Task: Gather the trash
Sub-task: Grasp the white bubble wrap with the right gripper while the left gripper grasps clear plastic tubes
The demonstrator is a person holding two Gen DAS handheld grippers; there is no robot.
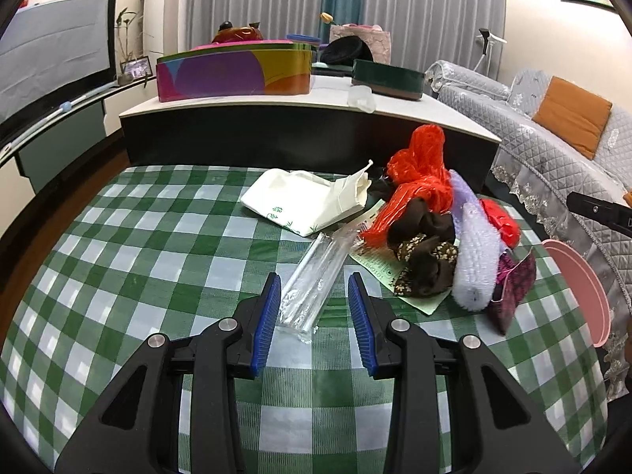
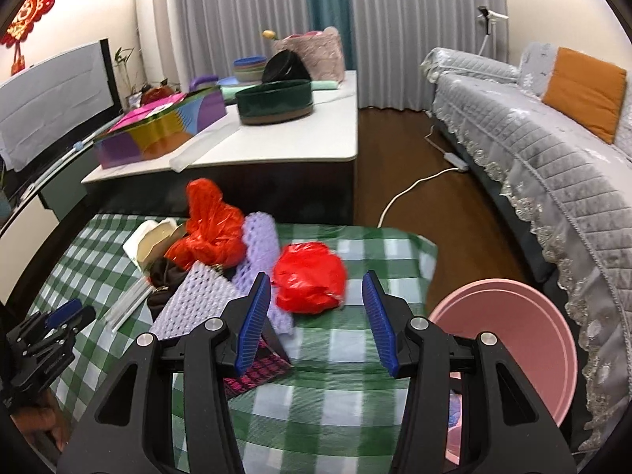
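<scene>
A heap of trash lies on the green checked table (image 1: pixel 130 260). In the left wrist view my left gripper (image 1: pixel 315 286) is open, with a clear plastic wrapper (image 1: pixel 316 276) lying between its blue pads. Beyond it lie a white paper bag (image 1: pixel 300 201), an orange plastic bag (image 1: pixel 418 173), a purple foam net (image 1: pixel 474 260) and brown cloth (image 1: pixel 422 249). In the right wrist view my right gripper (image 2: pixel 317 284) is open just short of a crumpled red plastic bag (image 2: pixel 310 276). A pink bin (image 2: pixel 513 339) stands at the table's right edge.
A low white table (image 2: pixel 276 142) behind carries a colourful box (image 1: pixel 233 69) and a dark green round tin (image 2: pixel 275 100). A grey covered sofa (image 2: pixel 533 150) runs along the right. A white cable (image 2: pixel 414 185) lies on the wooden floor.
</scene>
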